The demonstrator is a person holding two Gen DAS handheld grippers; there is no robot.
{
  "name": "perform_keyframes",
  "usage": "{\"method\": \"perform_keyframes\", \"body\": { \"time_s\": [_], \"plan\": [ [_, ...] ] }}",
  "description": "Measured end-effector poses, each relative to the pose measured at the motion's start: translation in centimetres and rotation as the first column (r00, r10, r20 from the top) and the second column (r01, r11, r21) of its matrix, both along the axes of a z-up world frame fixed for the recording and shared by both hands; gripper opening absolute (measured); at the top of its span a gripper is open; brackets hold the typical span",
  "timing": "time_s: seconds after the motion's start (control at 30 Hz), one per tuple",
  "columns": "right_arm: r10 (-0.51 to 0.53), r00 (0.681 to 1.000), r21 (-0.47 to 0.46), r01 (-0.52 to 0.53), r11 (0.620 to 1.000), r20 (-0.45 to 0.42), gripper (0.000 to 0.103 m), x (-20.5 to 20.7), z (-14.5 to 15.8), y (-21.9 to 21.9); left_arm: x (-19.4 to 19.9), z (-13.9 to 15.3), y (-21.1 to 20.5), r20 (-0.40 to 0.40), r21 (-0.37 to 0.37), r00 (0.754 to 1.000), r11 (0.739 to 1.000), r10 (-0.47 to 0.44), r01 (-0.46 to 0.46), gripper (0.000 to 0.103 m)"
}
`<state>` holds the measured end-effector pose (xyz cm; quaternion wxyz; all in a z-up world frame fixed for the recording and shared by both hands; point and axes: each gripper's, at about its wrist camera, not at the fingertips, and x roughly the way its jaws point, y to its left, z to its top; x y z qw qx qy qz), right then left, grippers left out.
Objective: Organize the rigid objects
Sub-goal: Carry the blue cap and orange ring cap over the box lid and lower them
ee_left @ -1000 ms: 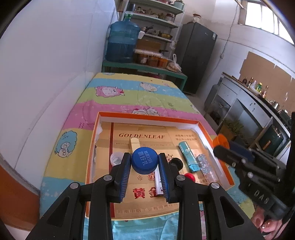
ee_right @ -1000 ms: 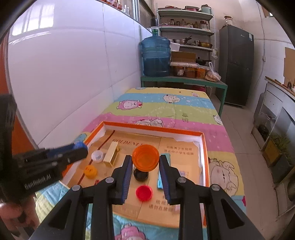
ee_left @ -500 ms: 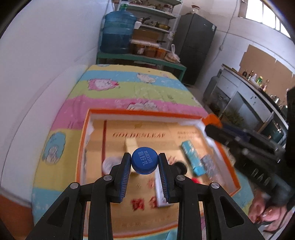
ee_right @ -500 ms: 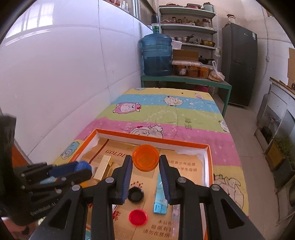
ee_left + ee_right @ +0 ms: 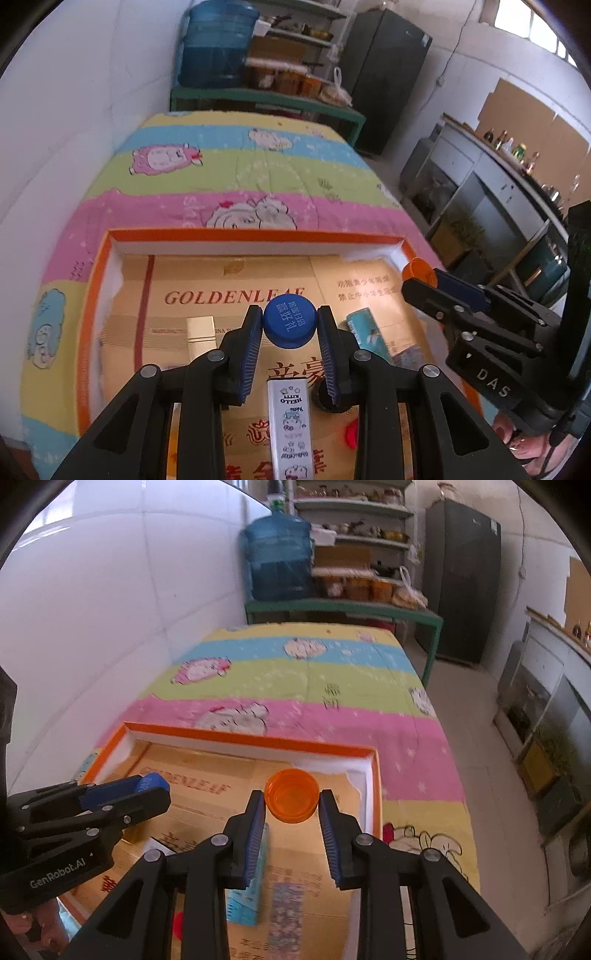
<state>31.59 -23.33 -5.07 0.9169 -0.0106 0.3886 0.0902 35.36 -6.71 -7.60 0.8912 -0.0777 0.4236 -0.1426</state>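
Observation:
My left gripper [image 5: 289,328] is shut on a blue bottle cap [image 5: 289,320] and holds it above the orange-rimmed box [image 5: 255,236]. My right gripper [image 5: 292,803] is shut on an orange cap [image 5: 292,795] above the box's far right corner [image 5: 376,775]. In the left wrist view the right gripper [image 5: 419,277] comes in from the right with the orange cap [image 5: 417,267]. In the right wrist view the left gripper [image 5: 155,788] comes in from the left with the blue cap [image 5: 149,781].
In the box lie a white Hello Kitty tin [image 5: 290,424], a gold block [image 5: 200,330], a teal packet [image 5: 369,338], a black cap [image 5: 321,395], a red cap [image 5: 351,434] and a patterned packet [image 5: 286,912]. The box rests on a striped cartoon cloth [image 5: 240,170] beside a white wall [image 5: 74,92].
Both grippers have moved forward over the box with their caps still held. The far rim of the box now sits closer in both views.

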Motion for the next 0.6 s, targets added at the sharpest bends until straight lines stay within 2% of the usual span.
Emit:
{"method": "perform_keyframes", "body": {
  "time_s": [0.3,0.6],
  "plan": [
    [-0.009,0.999,0.015,0.010,1.000,-0.053,0.030,0.7,-1.8,-0.8,1.0,-2.0,-1.0,-0.050,0.047,0.999,0.999,-0.001,0.004,0.031],
    [-0.014,0.994,-0.021,0.012,1.000,-0.107,0.030,1.0,-2.7,-0.5,1.3,-2.6,-1.7,-0.080,0.087,0.997,0.996,-0.008,0.015,0.031]
  ]
}}
